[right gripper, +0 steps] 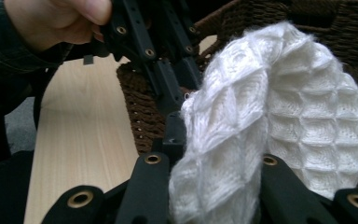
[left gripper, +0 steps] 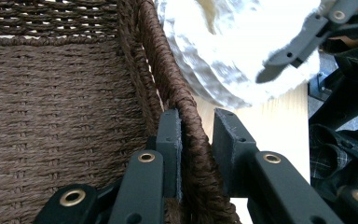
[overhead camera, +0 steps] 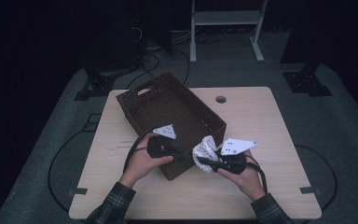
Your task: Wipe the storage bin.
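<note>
A brown woven basket (overhead camera: 168, 109) stands slantwise in the middle of the wooden table (overhead camera: 261, 107), with nothing in it. My left gripper (overhead camera: 184, 157) is shut on the basket's near right wall. In the left gripper view its jaws (left gripper: 196, 126) stand on either side of the braided rim (left gripper: 186, 107). A white knitted cloth (overhead camera: 205, 149) hangs just outside that wall, with my right gripper (overhead camera: 203, 160) shut on it. The cloth (right gripper: 279, 93) bulges up between the right gripper's jaws (right gripper: 219, 154). Beyond it are the left gripper (right gripper: 168, 88) and the basket wall (right gripper: 144, 116).
A round cable hole (overhead camera: 220, 99) lies in the table behind the basket. Bare tabletop stretches to the right and along the near edge. A white frame (overhead camera: 226, 18), black stand feet (overhead camera: 307, 81) and cables sit on the dark floor behind the table.
</note>
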A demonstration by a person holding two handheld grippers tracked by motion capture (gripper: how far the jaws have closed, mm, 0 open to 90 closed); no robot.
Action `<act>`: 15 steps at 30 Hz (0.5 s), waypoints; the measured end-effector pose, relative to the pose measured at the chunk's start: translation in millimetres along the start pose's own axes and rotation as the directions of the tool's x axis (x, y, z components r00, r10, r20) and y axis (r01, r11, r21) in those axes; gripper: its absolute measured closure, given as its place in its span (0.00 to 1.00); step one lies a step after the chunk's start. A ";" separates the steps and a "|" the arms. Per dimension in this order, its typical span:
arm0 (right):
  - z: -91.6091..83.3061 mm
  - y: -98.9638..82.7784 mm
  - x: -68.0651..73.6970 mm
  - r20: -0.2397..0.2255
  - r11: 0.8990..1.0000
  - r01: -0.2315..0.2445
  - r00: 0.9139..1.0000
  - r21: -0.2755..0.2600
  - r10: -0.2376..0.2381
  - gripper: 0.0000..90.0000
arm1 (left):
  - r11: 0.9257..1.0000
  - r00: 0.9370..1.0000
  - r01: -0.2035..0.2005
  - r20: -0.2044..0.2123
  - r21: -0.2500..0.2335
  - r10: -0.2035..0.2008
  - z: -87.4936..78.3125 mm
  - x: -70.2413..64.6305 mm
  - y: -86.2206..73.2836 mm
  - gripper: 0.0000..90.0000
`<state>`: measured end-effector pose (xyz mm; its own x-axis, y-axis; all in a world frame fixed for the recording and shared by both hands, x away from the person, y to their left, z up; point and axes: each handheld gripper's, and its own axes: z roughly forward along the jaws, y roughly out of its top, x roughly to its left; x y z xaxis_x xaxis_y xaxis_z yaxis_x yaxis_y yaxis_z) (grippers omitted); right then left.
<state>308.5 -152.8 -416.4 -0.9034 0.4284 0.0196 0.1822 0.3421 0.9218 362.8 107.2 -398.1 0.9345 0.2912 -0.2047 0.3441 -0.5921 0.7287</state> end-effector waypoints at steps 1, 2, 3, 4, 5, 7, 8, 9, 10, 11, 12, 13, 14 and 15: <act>0.7 0.2 0.7 -0.004 1.000 0.002 1.000 0.003 -0.002 0.83 | 1.000 1.000 0.000 0.000 0.000 0.000 0.0 0.0 0.0 0.80; 2.4 -0.1 1.6 -0.007 1.000 0.005 1.000 0.009 -0.005 0.83 | 1.000 1.000 0.000 0.000 0.000 0.000 0.0 0.0 0.0 0.80; 3.5 -0.7 1.9 -0.009 1.000 0.005 1.000 0.014 -0.005 0.83 | 1.000 1.000 -0.001 0.000 0.001 0.001 0.0 0.0 0.0 0.80; 5.1 -1.7 2.0 -0.010 1.000 0.005 1.000 0.018 -0.005 0.83 | 1.000 1.000 -0.001 0.000 0.001 0.001 0.0 0.0 0.0 0.80; 6.5 -2.7 1.6 -0.011 1.000 0.006 1.000 0.022 -0.006 0.83 | 1.000 1.000 -0.001 -0.001 0.001 0.001 -0.1 0.0 0.0 0.80; 8.9 -4.9 1.0 -0.009 0.999 0.002 1.000 0.034 -0.002 0.84 | 1.000 1.000 -0.001 0.000 -0.002 0.001 0.2 0.0 -0.1 0.80; 10.5 -6.4 0.4 -0.010 0.999 -0.002 1.000 0.034 0.002 0.83 | 1.000 1.000 -0.001 0.000 -0.002 0.001 0.2 0.1 -0.1 0.80; 11.9 -7.8 0.0 -0.012 0.999 -0.008 1.000 0.041 0.008 0.84 | 1.000 1.000 -0.001 0.000 -0.002 0.001 0.1 0.1 -0.1 0.80; 13.6 -9.3 -0.3 -0.011 0.999 -0.009 1.000 0.051 0.009 0.84 | 1.000 1.000 -0.001 0.000 0.002 0.001 -0.1 0.1 0.0 0.80; 16.3 -11.6 -0.8 -0.013 0.998 -0.013 1.000 0.058 0.013 0.84 | 1.000 1.000 -0.002 -0.001 0.001 0.002 -0.1 0.1 0.0 0.80; 18.6 -13.6 -1.0 -0.013 0.998 -0.012 1.000 0.069 0.013 0.84 | 1.000 1.000 -0.001 0.000 0.001 0.001 -0.1 0.0 0.0 0.80; 20.8 -15.7 -1.0 -0.010 0.997 -0.011 1.000 0.083 0.012 0.84 | 1.000 1.000 -0.001 -0.001 -0.002 0.001 0.2 0.0 -0.1 0.80; 22.7 -17.3 -1.3 -0.011 0.996 -0.009 1.000 0.093 0.010 0.84 | 1.000 1.000 -0.001 -0.001 -0.002 0.001 0.2 -0.1 -0.1 0.80; 25.1 -19.7 -1.4 -0.013 0.995 -0.015 1.000 0.103 0.016 0.84 | 1.000 1.000 -0.001 0.000 -0.002 0.001 0.2 0.0 -0.1 0.80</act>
<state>315.9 -139.1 -444.3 -0.9053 0.4229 0.0395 0.2345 0.4201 0.8767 362.8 107.1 -398.2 0.9347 0.2912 -0.2038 0.3433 -0.5911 0.7299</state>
